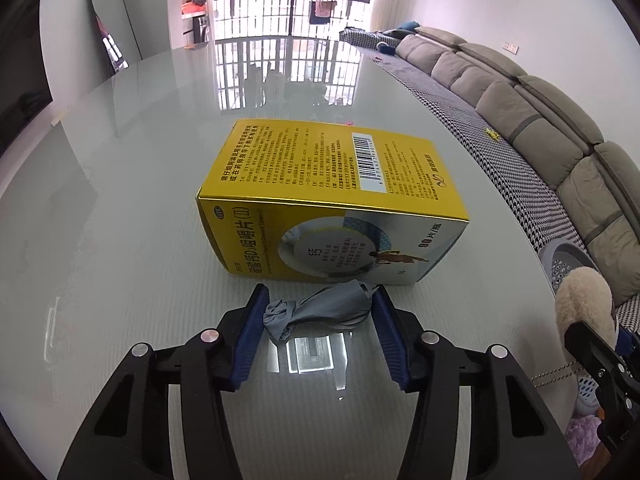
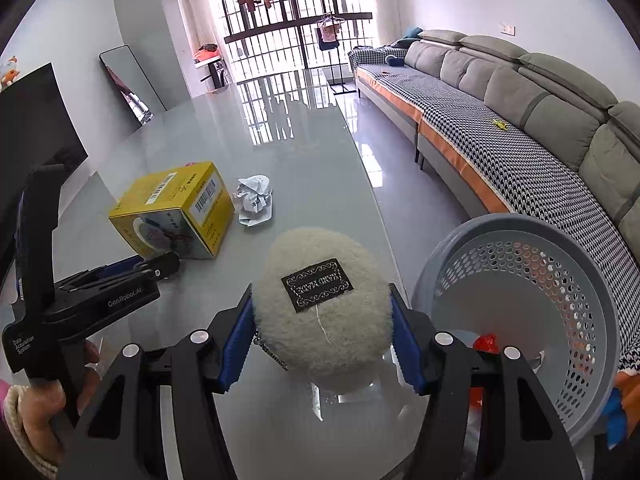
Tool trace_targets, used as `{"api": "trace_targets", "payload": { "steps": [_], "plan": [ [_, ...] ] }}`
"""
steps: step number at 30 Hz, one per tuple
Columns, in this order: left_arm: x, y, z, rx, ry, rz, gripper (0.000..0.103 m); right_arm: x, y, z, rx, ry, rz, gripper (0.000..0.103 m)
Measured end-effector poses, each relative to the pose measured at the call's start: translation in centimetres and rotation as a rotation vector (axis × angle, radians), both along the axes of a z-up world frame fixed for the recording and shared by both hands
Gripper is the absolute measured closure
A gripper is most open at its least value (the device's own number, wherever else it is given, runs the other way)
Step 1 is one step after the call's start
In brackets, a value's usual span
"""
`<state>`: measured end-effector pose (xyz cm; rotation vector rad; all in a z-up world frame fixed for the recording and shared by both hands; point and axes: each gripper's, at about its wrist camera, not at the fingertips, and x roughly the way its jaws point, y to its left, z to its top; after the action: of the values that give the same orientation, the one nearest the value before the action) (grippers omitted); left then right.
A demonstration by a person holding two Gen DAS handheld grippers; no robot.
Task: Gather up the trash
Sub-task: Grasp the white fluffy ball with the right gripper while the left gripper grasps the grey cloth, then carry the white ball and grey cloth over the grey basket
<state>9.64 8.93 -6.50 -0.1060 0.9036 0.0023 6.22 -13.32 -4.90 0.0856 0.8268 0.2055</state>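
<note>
1. The left tool (image 1: pixel 318 312), angled down at the glossy desk (image 1: pixel 120 220), pinches a crumpled grey wrapper (image 1: pixel 316 311) between its blue pads, just in front of a yellow box (image 1: pixel 332 200).
2. The right tool (image 2: pixel 322 336), tilted downward, grips a fluffy cream pouch (image 2: pixel 320 308) at the desk's near edge.
3. A hand (image 2: pixel 36 408) at lower left holds the left tool's handle.
4. A crumpled white paper (image 2: pixel 256 200) lies beyond the box; a grey perforated basket (image 2: pixel 520 320) stands right of the desk.
</note>
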Motion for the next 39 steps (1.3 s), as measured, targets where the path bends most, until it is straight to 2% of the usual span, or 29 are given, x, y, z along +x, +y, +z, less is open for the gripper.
{"api": "trace_targets", "payload": {
  "steps": [6,24,31,39],
  "plan": [
    [-1.0,-0.3,0.5,0.017,-0.02,-0.028,0.055,-0.1,0.0,0.1,-0.002,0.002,-0.001,0.044],
    [-3.4,-2.2,2.8,0.044,-0.069,-0.075,0.056,-2.0,-0.2,1.0,0.002,-0.025,-0.014,0.044],
    [-3.8,-5.8,3.5,0.049,-0.088,-0.155,0.056,-3.2,-2.3,0.9,-0.001,-0.028,-0.055,0.044],
    [-4.4,-11.6,3.9,0.044,-0.098,-0.267,0.056,-4.5,-7.4,0.3,-0.022,-0.025,-0.15,0.044]
  ]
}}
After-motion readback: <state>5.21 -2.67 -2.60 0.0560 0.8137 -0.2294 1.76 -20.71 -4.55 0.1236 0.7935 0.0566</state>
